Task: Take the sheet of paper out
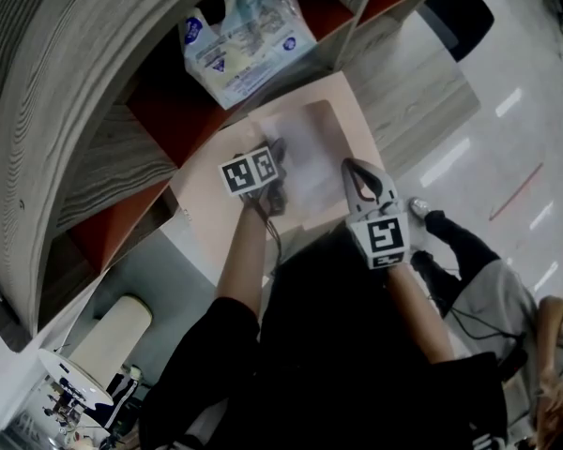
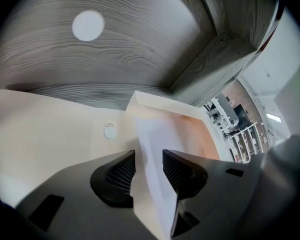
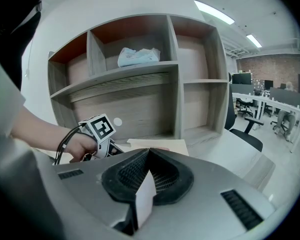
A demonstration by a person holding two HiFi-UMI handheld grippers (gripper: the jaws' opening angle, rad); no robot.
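Wood-grain shelving rises just behind the beige envelope. My left gripper pitches steeply down over it, jaws spread, with the sheet of paper running loose between them. My right gripper, tilted gently down, is clamped on the sheet's edge, with open desk to its right.

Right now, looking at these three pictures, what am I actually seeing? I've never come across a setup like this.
There is no robot here: a person works with two handheld tongs. One picture comes from a camera on the person's head, looking down. The other two come from cameras riding on the tongs themselves. A beige envelope lies on the wooden desk in front of a shelf unit. The right tongs are shut on a white sheet of paper. The left tongs stand open, with the sheet's edge between them but not pinched.
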